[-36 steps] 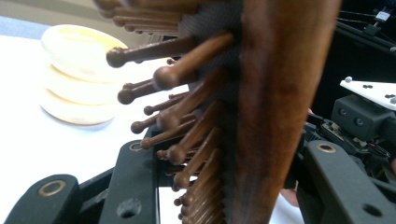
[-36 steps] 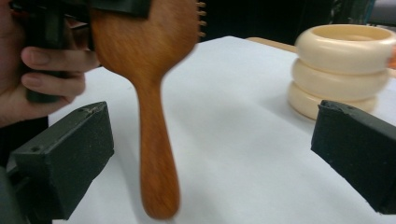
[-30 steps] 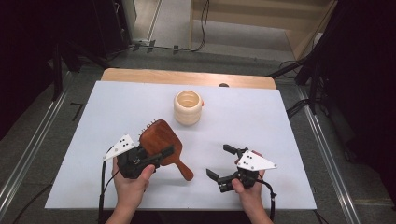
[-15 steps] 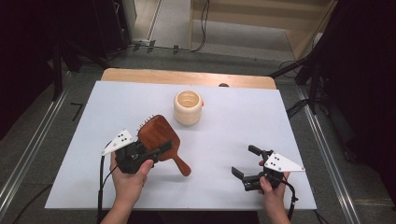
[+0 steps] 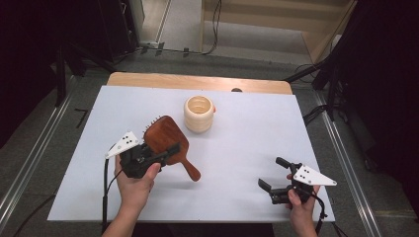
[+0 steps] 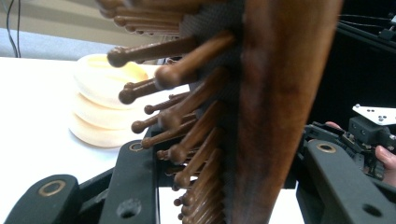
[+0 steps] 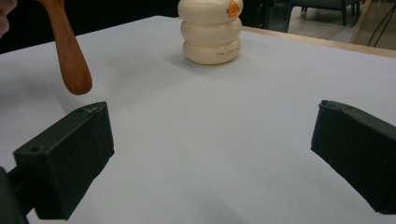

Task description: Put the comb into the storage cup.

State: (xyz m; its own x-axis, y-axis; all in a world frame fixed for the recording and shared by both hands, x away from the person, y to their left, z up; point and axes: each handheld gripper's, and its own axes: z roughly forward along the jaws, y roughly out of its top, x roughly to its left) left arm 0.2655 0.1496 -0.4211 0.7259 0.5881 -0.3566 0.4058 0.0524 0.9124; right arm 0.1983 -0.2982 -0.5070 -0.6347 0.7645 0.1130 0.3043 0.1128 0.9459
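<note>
1. Left gripper [image 5: 157, 157] pinches the hairbrush [image 5: 165, 140] across its wooden head, one jaw on the bristle side and one on the smooth back, as the left gripper view shows. The brush is held up off the table [image 5: 247, 128], its handle pointing down toward the person's right and its tip hanging above the white surface.

2. Right gripper [image 5: 274, 174] stands with jaws spread wide and nothing between them, low over the table's near right part, well apart from the brush.

3. Biggest risk, as a judgement: the grip sits on the head alone, so the long handle could lever the brush round in the jaws. The bristle-side jaw presses on springy pins [image 6: 187, 140] rather than flat wood, which probably makes the hold softer and more likely to slip.

4. Next risk: the cup [image 5: 199, 113], a cream ribbed holder, stands just beyond the brush. A swing of the head or handle might knock it over, since it looks light and narrow.

5. Lesser risk: if the brush is to go into the cup, a tilted entry could catch the rim.

6. Writing: the right gripper view shows a small dark line of print low on the cup [image 7: 219, 54] and an orange mark near its top; both are too small to read.
</note>
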